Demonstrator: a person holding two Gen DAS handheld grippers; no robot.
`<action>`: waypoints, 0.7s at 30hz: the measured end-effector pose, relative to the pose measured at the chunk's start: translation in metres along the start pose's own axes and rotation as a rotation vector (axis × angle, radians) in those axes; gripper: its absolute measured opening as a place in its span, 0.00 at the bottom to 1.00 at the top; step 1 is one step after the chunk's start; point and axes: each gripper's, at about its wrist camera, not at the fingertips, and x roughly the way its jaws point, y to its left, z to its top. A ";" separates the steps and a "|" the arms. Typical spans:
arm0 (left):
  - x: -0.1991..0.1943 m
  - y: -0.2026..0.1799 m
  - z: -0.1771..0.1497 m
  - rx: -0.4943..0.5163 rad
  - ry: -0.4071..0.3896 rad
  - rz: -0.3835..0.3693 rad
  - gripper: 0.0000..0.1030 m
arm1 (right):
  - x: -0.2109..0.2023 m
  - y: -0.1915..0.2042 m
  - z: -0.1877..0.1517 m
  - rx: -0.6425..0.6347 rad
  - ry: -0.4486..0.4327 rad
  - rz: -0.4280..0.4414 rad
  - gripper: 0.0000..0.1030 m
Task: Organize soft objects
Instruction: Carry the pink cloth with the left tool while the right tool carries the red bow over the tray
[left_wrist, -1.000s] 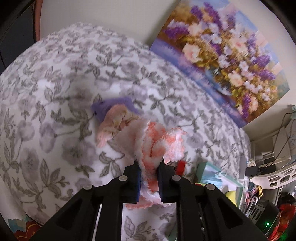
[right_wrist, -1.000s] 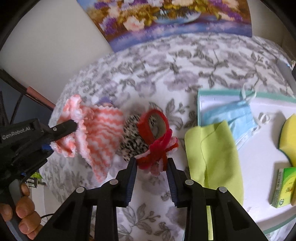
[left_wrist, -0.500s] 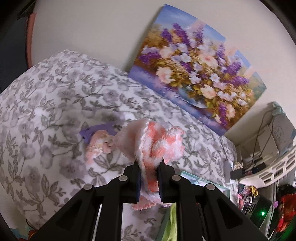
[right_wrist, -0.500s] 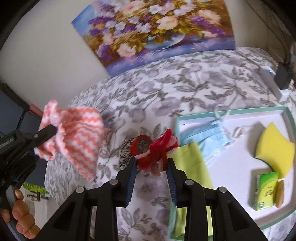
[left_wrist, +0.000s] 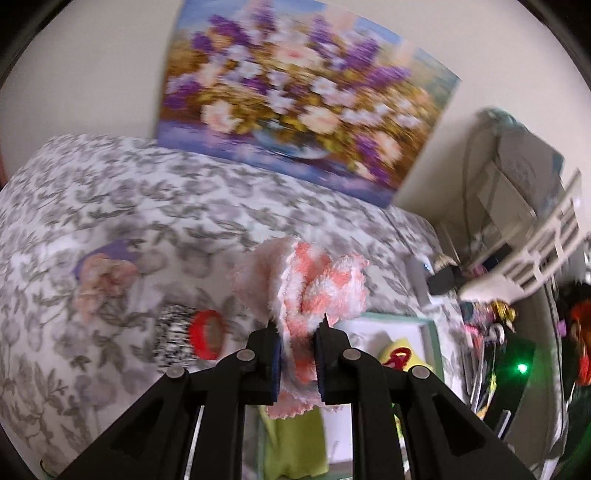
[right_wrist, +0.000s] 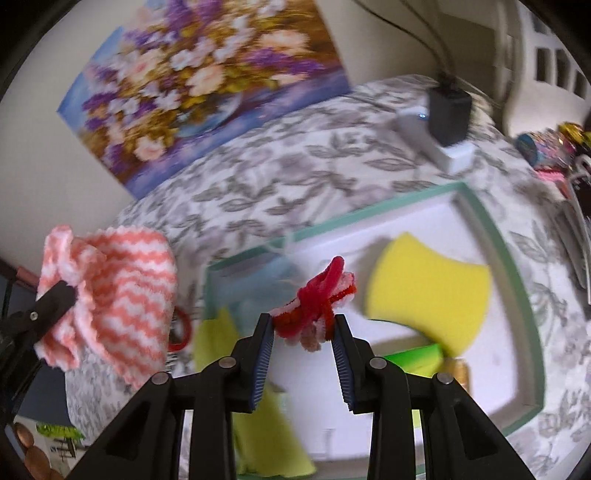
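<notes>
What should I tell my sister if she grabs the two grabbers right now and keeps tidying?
Left gripper: shut on the pink striped cloth, held in the air.
Right gripper: shut on the red fuzzy bundle, held above the tray.
Already in the tray: yellow sponge, green cloth, blue face mask.
Not yet in: red hair tie, spotted fabric, peach cloth, all on the flowered cover.
Next, probably: drop both held things in the tray, then fetch the rest.
</notes>
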 end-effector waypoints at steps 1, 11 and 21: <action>0.004 -0.010 -0.003 0.024 0.008 -0.012 0.15 | 0.002 -0.007 0.000 0.013 0.007 -0.004 0.33; 0.044 -0.064 -0.031 0.166 0.084 -0.044 0.15 | 0.014 -0.048 0.000 0.074 0.045 -0.046 0.33; 0.095 -0.065 -0.056 0.183 0.215 0.038 0.15 | 0.021 -0.060 -0.001 0.092 0.069 -0.070 0.33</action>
